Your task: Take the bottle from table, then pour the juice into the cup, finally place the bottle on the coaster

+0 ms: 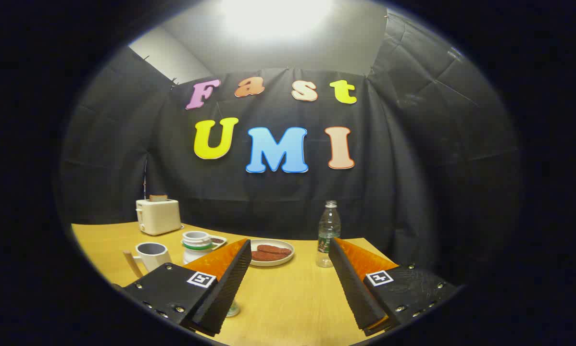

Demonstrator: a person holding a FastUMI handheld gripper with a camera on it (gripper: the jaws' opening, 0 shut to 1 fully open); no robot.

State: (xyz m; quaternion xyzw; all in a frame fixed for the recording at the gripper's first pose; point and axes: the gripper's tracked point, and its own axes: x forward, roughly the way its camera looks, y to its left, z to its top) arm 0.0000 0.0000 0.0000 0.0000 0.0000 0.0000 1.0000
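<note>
Tool open; plate between fingers, bottle beyond them.

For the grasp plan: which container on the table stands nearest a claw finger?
The clear bottle, just ahead of the open claw's right finger; the mug and jar sit off to the left.

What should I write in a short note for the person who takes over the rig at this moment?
Gripper: open, fingers wide apart, holding nothing.
Bottle: upright on the table, untouched, just beyond the tip of one finger.
Cup: on the table beyond the other finger, beside a white jar. I cannot tell a coaster for certain.
Also there: plate of food ahead between the fingers, toaster at the back.
Done: nothing yet.
Left: grasp bottle, pour into cup, set bottle on coaster.
</note>
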